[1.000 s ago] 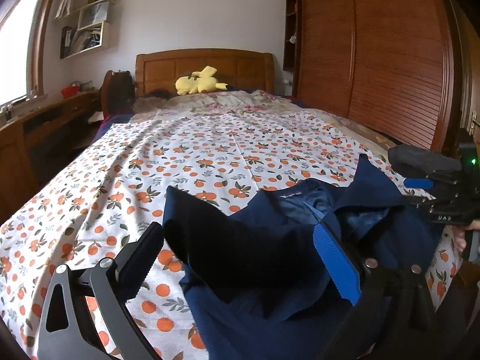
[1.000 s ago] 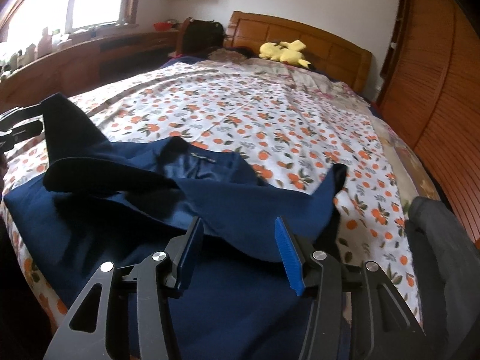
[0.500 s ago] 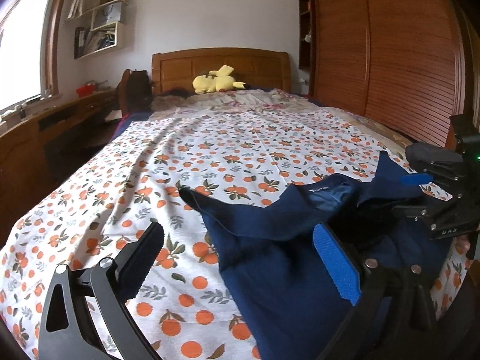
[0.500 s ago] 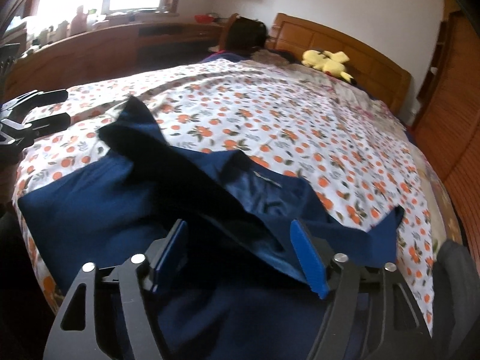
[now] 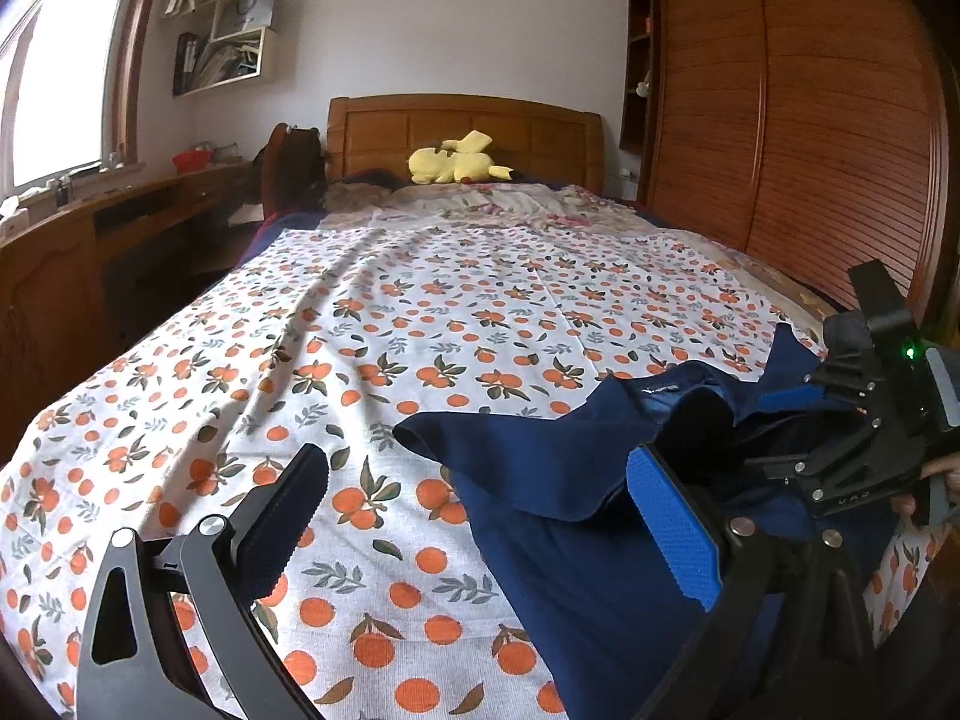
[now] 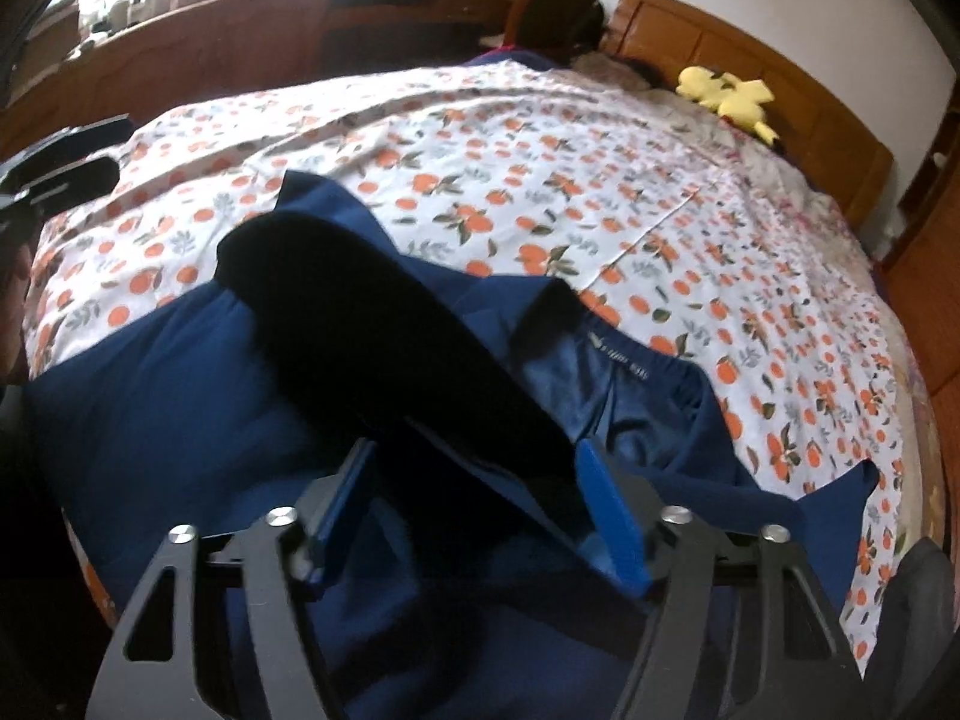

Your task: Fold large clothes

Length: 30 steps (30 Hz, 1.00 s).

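Where the wall shelf (image 5: 237,42) hangs beside the window (image 5: 54,78), it holds papers, folders and a white bag, though the small things among them are too blurred to name. On the long wooden counter (image 5: 78,240) under the window sits a red bowl (image 5: 192,161), with small bottles and a box nearer the glass. At the head of the bed (image 5: 420,312), a yellow plush toy (image 5: 453,165) lies against the wooden headboard (image 5: 465,132), and a dark bag (image 5: 294,171) stands just beside the bed's corner. Slatted wardrobe doors (image 5: 798,120) fill the right wall.

The navy garment (image 6: 180,396) lies rumpled on the near end of the orange-printed sheet (image 5: 390,360), toward the right edge of the bed. Its collar is open, showing a shinier blue lining with a small label (image 6: 621,363), and a dark sleeve or flap (image 6: 360,312) is lifted and folded across the body.

The left gripper (image 5: 474,516) hovers over the sheet with its fingers wide apart and nothing between them. The right gripper (image 6: 480,510) points down into the garment, its fingers closing with a fold of navy cloth between them; whether the pads press on it yet I cannot tell. A person's hand (image 5: 930,486) shows behind that tool.
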Each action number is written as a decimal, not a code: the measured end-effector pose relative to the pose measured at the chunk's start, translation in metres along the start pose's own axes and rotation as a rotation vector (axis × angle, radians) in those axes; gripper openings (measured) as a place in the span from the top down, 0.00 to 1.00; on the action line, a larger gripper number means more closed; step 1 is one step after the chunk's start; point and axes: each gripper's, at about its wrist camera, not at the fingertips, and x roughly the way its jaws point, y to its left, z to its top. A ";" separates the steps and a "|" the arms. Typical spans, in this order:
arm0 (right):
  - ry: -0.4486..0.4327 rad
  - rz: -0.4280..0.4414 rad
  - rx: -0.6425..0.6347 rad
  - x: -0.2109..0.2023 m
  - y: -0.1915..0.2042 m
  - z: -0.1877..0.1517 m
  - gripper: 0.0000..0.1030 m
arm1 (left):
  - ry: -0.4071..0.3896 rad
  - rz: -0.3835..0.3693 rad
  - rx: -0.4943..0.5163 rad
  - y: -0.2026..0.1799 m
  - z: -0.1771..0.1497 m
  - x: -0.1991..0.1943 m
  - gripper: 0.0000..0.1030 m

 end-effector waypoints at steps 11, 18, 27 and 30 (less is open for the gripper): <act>-0.027 -0.078 -0.012 0.012 -0.034 0.036 0.99 | 0.011 -0.026 -0.007 -0.012 0.002 0.013 0.03; -0.088 -0.141 0.014 0.042 -0.060 0.077 0.99 | 0.020 -0.048 -0.004 -0.025 0.004 0.024 0.03; -0.020 -0.139 -0.003 0.084 -0.053 0.091 0.72 | -0.008 -0.077 -0.001 -0.037 0.013 0.020 0.03; -0.061 -0.115 0.037 0.072 -0.057 0.090 0.61 | -0.037 -0.094 0.014 -0.045 0.018 0.011 0.03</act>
